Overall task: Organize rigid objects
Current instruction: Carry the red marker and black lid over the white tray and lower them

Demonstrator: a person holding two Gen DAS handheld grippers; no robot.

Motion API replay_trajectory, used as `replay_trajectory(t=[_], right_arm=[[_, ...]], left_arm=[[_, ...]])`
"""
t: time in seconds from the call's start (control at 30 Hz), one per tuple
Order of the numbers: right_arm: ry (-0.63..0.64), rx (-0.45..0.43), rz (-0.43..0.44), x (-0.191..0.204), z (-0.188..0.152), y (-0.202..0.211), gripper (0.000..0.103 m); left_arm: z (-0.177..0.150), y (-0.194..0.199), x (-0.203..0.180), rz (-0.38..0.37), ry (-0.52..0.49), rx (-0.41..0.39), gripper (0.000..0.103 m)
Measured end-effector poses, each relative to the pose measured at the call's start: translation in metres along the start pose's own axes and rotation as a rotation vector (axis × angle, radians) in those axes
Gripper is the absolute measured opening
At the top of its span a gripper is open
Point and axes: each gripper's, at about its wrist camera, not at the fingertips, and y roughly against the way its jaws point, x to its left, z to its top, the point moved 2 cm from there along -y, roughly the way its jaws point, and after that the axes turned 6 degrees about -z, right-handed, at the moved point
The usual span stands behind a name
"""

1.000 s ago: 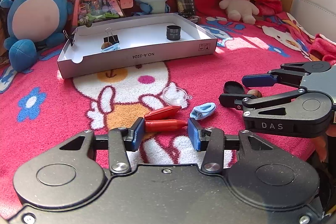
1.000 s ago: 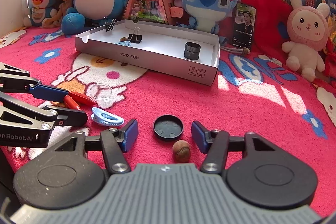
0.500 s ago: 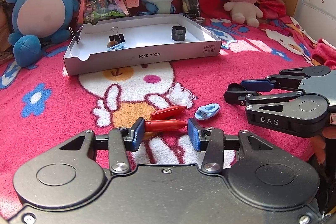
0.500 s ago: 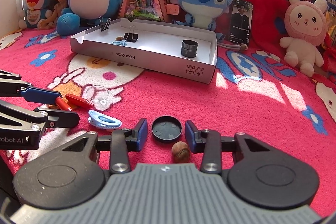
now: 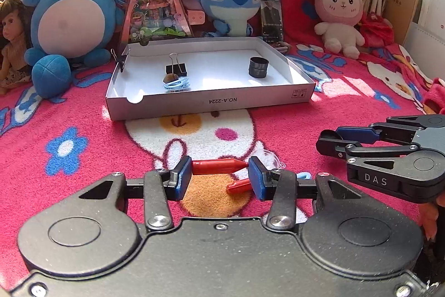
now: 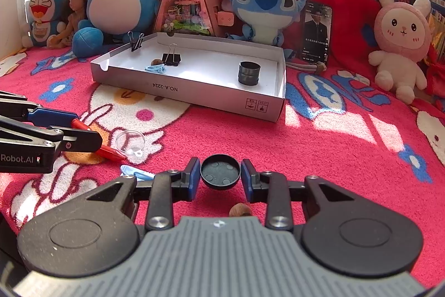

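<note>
Pick-up step: a red crayon (image 5: 219, 166) is being gripped lengthwise by the left gripper (image 5: 219, 180) at lower centre; a black cap (image 6: 220, 171) is being clamped by the right gripper (image 6: 220, 177), lower centre. Next, judged: both to be carried to the box (image 5: 250, 101), upper centre, and released.

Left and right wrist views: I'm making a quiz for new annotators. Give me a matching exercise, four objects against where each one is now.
Things:
1. red pen
2. black round lid
3. black cylinder
4. nut

Places:
A. in the white box
B. between the right gripper fingers
C. on the blanket, below the right gripper
D. between the left gripper fingers

Pairs: 1-D, 2-B, 3-A, 4-C
</note>
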Motion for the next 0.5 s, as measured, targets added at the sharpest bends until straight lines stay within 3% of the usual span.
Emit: replay_trajectory(t=[0.5], right_arm=[[-0.073, -0.003, -0.016, -0.003, 0.039, -0.018, 0.038]], left_arm=[[0.052, -0.018, 0.018, 0.056, 0.041, -0.068, 0.042]])
